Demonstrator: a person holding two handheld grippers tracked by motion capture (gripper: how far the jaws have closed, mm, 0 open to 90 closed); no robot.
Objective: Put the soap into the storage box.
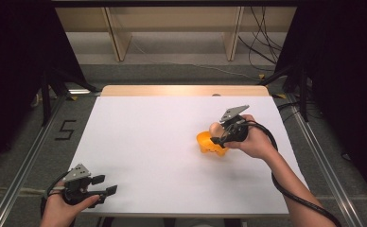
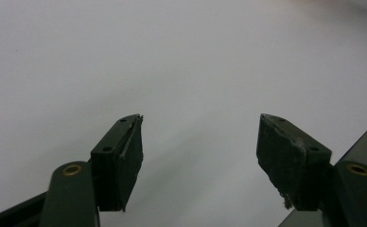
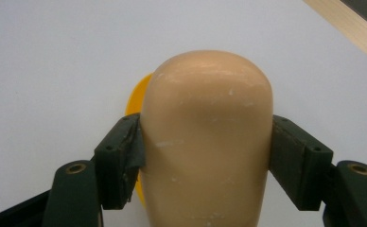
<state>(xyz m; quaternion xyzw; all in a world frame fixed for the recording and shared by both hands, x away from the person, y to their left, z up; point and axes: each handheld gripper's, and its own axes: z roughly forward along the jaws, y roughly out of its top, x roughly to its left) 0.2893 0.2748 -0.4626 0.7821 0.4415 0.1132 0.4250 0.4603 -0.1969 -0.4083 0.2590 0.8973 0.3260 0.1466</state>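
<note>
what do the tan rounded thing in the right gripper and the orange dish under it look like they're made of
Tan rounded thing: probably soap or wax, matte with a soft sheen and whitish scuffs. Orange dish: likely moulded plastic, smooth, evenly coloured and slightly glossy.

Beige egg-shaped thing (image 3: 206, 142) hides most of the orange bowl (image 3: 135, 101) behind it. Its bottom is cut off by pic edge.

Beige rounded block (image 3: 206, 137) between hand-held gripper (image 3: 205, 158) pads, over orange dish (image 3: 135, 101).
</note>
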